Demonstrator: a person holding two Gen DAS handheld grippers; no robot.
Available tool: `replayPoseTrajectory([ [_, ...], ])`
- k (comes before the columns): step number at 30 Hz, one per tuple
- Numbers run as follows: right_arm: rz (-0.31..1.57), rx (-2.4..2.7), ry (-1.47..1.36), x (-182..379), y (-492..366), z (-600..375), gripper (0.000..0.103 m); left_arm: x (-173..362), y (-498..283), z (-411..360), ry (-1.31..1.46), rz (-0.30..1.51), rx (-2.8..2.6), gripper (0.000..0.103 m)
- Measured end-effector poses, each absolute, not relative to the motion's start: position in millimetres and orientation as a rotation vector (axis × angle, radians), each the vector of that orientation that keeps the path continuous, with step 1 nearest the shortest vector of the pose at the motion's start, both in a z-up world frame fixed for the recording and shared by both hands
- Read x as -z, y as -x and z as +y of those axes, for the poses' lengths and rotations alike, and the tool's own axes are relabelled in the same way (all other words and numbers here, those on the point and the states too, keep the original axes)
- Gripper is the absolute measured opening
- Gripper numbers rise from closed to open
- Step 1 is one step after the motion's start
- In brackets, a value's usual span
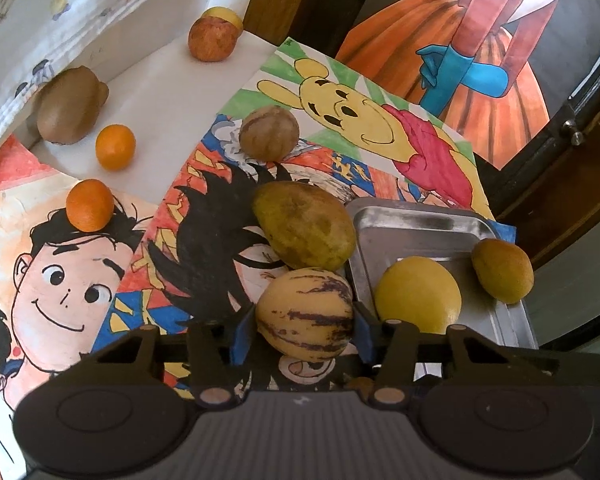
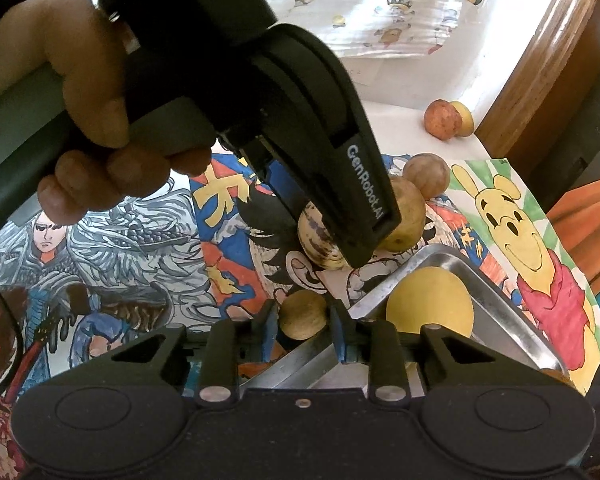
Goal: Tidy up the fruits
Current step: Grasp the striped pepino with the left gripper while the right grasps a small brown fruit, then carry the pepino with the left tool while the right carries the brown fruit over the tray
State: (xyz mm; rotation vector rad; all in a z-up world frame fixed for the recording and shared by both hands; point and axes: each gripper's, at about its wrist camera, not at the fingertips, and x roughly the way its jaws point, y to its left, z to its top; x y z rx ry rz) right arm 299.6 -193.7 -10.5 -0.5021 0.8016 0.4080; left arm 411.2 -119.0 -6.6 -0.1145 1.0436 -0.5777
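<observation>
L jaws pinch striped melon (image 1: 305, 314) betw pads; R jaws clamp small brown fruit (image 2: 302, 314).

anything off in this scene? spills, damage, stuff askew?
No spills or damage. One oddity: a small yellow-orange fruit perches on the metal tray rim, not inside like the yellow fruit. The drawings under the fruit overlap askew.

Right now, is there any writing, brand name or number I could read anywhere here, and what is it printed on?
"GenRobot.AI": white letters along the black finger of the left gripper, seen from the right wrist camera.
Yellow characters on the blue and orange comic drawing: they look like East Asian script, which I cannot read.
Small mark at the top corner of the yellow bear drawing: too small to read.
Printed cloth: cartoon figures only, no legible text.
</observation>
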Motion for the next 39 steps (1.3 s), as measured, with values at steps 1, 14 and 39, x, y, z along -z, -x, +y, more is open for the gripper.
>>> replayPoseTrajectory([
  [1, 0.801, -0.408, 0.499, 10, -299, -194, 0.03, 7, -410, -119, 0.112, 1.039, 0.577, 0.054],
  [14, 0.76, -0.357, 0.4, -2, -274, -210, 0.03, 2, -391, -101, 0.126, 1.026, 0.53, 0.054],
  [39, 0.759, -0.012, 0.318, -5, -253, -326, 0.029, -11, -343, -172, 0.077, 0.997, 0.694, 0.054],
])
